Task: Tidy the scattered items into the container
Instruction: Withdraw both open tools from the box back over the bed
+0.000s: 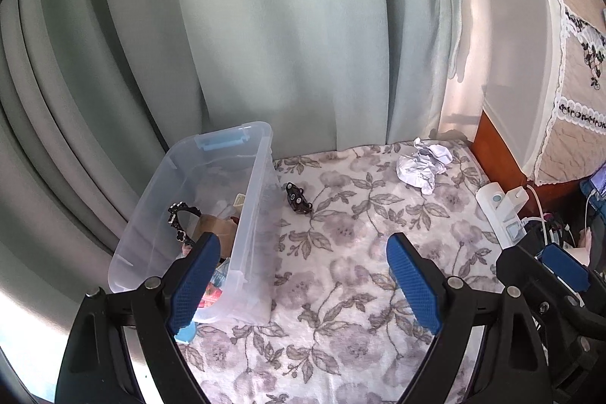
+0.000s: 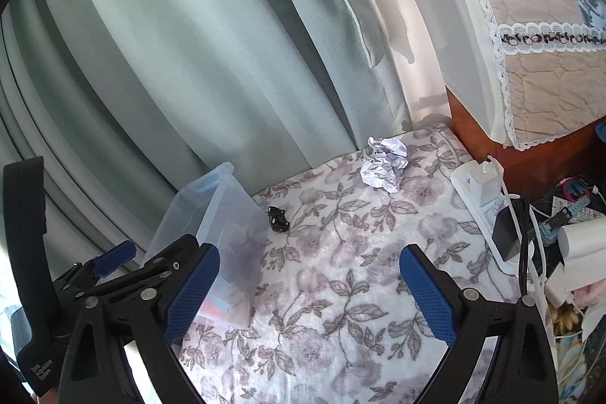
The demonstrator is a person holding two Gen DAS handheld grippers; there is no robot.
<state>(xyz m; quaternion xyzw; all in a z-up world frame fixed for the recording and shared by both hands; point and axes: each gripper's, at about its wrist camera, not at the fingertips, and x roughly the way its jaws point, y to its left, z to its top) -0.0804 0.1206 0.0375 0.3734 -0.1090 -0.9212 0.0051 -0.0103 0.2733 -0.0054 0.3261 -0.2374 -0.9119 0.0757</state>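
Note:
A clear plastic bin point(image 1: 261, 199) with a blue latch stands on the floral blanket at the left; it also shows in the right wrist view point(image 2: 235, 214). Inside lie a black ornate hand mirror point(image 1: 181, 218), a brown box and pink items. A small black toy car point(image 1: 298, 202) point(image 2: 277, 217) lies on the blanket just right of the bin. A crumpled white paper ball point(image 1: 422, 167) point(image 2: 383, 163) lies farther back right. My left gripper point(image 1: 303, 281) is open and empty, near the bin's front. My right gripper point(image 2: 310, 290) is open and empty beside it.
Grey-green curtains hang behind the blanket point(image 1: 360, 252). A white power strip point(image 1: 500, 211) point(image 2: 481, 192) with chargers and cables lies at the blanket's right edge. A wooden cabinet point(image 2: 477, 124) with a lace cover stands at the back right. Cluttered cables and a black adapter point(image 2: 509, 233) sit at the right.

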